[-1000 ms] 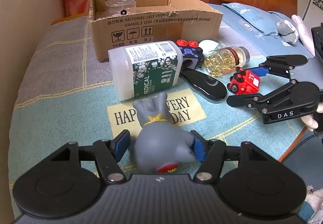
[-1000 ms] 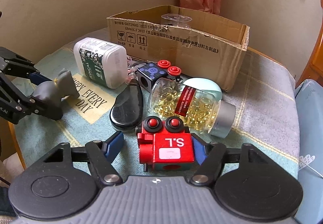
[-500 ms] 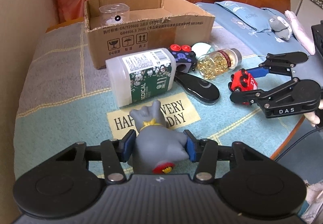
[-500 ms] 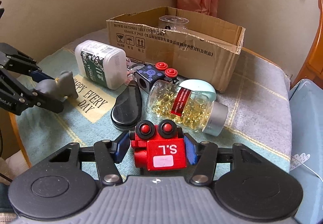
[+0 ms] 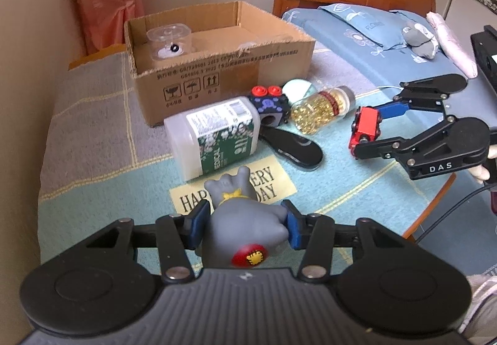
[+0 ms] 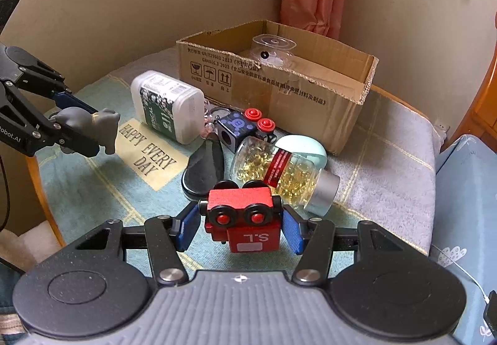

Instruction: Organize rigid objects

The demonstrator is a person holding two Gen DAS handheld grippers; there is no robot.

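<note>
Left gripper (image 5: 243,228) jaws clamp a grey toy (image 5: 245,220); right gripper (image 6: 239,228) jaws clamp a red train (image 6: 243,216), both above the bench (image 5: 93,189). The box (image 5: 223,65) holds one clear jar (image 5: 169,40); two bottles, a cube and a case remain outside.

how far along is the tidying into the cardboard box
Done: only a clear plastic jar sits in the brown cardboard box.
In hand: the left gripper is shut on the grey rubber toy figure; the right gripper is shut on the red wooden toy train.
Left: white green-labelled bottle, capsule jar, blue toy block, black oval case.
</note>
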